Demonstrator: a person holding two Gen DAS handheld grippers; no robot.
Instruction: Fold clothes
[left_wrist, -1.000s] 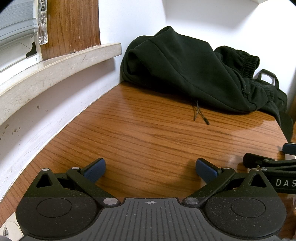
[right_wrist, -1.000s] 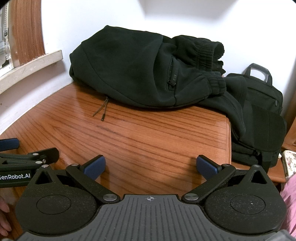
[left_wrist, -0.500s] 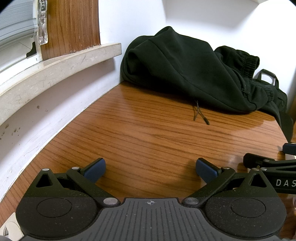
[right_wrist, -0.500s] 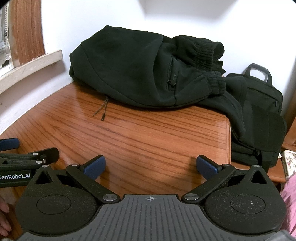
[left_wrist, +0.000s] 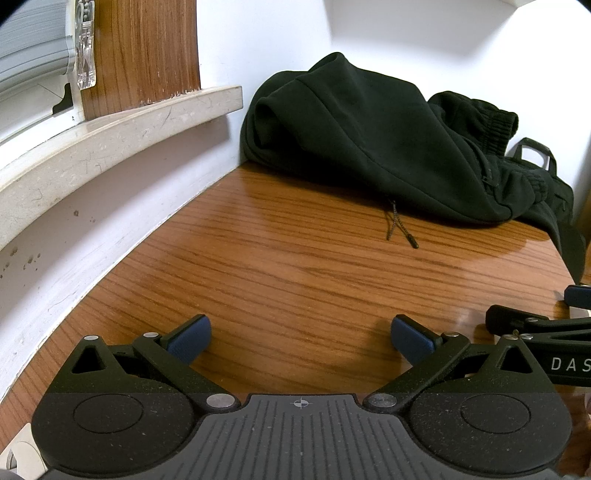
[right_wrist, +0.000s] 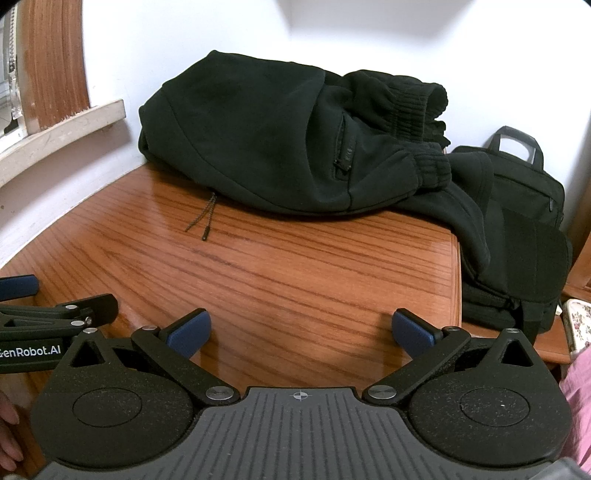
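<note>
Nothing has moved since the earlier frames: both grippers sit where they were, low over the near edge of the wooden bench (left_wrist: 295, 266), and the clothes lie untouched. Left gripper (left_wrist: 301, 338) has its blue-padded fingers (left_wrist: 188, 338) spread wide apart with only bare wood between them. Right gripper (right_wrist: 301, 332) is the same, fingers (right_wrist: 412, 332) apart and gripping nothing. Each gripper shows at the edge of the other's view, so the two are side by side and close together.

At the far end of the bench, pushed into the corner against the white wall, a black fleece garment (right_wrist: 258, 136) lies in a crumpled heap. Its ribbed cuffs (right_wrist: 410, 107) bunch up on the right side of the heap, one part of the cloth hangs over the right edge of the bench, and a thin drawcord (right_wrist: 205, 219) trails out of the near side onto the wood. A black bag (right_wrist: 517, 229) with a handle stands just beyond the bench's right edge, touching the hanging cloth. A pale stone window ledge (left_wrist: 122, 133) runs along the left wall.
</note>
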